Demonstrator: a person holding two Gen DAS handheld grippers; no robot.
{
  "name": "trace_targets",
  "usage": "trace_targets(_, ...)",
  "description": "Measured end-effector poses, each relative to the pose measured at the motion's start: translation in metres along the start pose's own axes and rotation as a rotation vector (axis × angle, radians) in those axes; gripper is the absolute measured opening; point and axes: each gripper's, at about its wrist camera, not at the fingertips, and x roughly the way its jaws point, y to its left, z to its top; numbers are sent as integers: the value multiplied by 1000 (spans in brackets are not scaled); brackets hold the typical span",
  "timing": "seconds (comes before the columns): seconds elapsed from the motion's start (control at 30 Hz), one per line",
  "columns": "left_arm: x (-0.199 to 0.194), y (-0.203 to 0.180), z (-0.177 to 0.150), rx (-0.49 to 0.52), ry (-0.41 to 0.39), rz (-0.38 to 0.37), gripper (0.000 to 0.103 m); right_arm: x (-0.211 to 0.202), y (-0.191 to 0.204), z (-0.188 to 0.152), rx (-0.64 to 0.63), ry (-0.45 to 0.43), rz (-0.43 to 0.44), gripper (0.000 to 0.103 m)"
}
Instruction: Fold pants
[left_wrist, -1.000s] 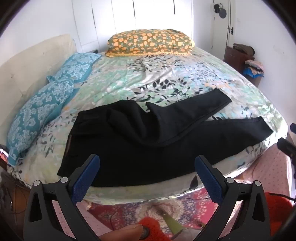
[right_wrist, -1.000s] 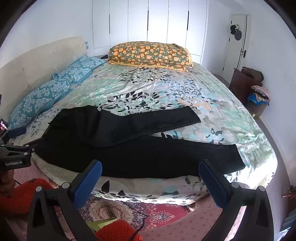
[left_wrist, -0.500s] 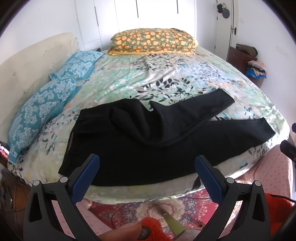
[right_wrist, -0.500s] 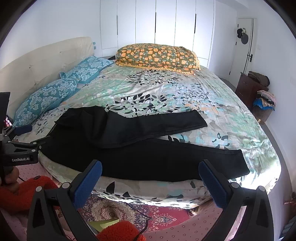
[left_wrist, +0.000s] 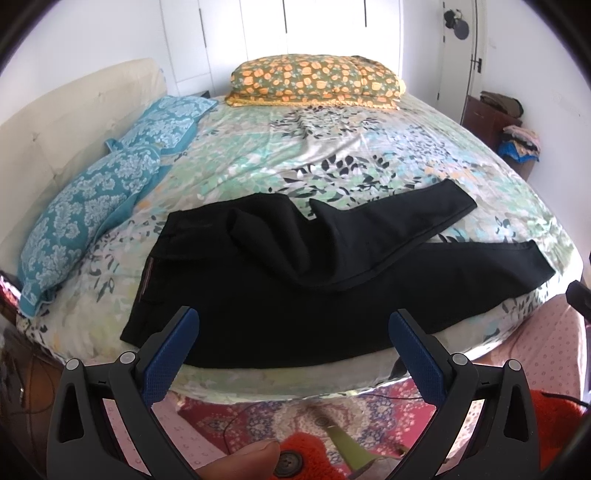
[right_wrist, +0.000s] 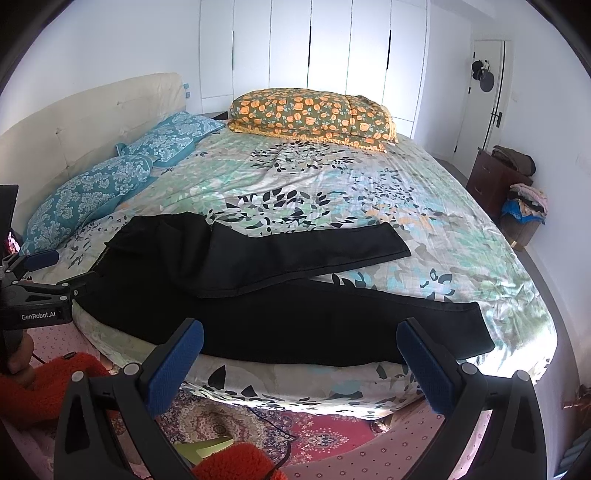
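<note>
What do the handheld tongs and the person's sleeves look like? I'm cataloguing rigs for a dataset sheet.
Both the left tongs and right tongs have black plastic frames with triangular cut-outs, silver pivot screws and textured blue pads. Seen from the right wrist view, the left unit carries white "GenRobot.AI" lettering. The person wears fuzzy red-orange sleeves.

One pair of black pants (left_wrist: 295, 280) is counted, two legs spread, on one bed (right_wrist: 424, 192). Three pillows are counted: two teal patterned pillows (right_wrist: 92, 192) by the headboard (right_wrist: 74, 122), and one orange floral pillow (right_wrist: 314, 114) at the far side. Two grippers are counted, left gripper (left_wrist: 293, 334) and right gripper (right_wrist: 299, 347), each with two blue-padded fingers set wide apart. One patterned rug (right_wrist: 280, 435) is noted on the floor. One dark wooden cabinet (right_wrist: 491, 177) is noted beside the door.
</note>
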Motion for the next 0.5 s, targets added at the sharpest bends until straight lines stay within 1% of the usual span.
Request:
trace_targets(0.17, 0, 2, 0, -6, -3, -8, 103, 1, 2, 2, -6, 3, 0, 103)
trace_targets(0.27, 3, 6, 0, -28, 16, -27, 103, 5, 0, 2, 14, 14, -6, 103)
trace_targets(0.4, 10, 12, -2, -51, 46, 1, 103, 2, -5, 1, 34, 3, -38, 103)
trace_targets(0.5, 12, 9, -2, -40, 55, 10, 103, 2, -9, 0, 48, 7, -51, 103)
